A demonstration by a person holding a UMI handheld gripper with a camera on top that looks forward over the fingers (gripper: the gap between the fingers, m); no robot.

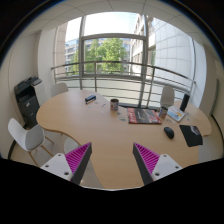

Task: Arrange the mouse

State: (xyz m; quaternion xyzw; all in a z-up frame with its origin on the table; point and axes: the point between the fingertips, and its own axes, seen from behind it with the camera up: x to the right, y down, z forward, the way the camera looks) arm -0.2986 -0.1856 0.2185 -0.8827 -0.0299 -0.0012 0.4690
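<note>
The hand-held gripper [110,160] hovered over the near edge of the wooden bench [90,125], fingers spread apart with nothing between them. The dark mouse [169,131] sat far off toward the bench's right end, beside a black mat [191,135].

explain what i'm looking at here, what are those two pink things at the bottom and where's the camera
The camera rides on a hand-held two-finger gripper and looks forward along its fingers. The two pink things are pads on the inner faces of those fingers; they stand wide apart and hold nothing. Beyond them is a large curved light wooden table in an office with big windows. On its far side, beyond the right finger, lies a small dark computer mouse, beside a dark flat mat, with a reddish magazine and a dark cup further along. White chairs stand around the table.
</note>
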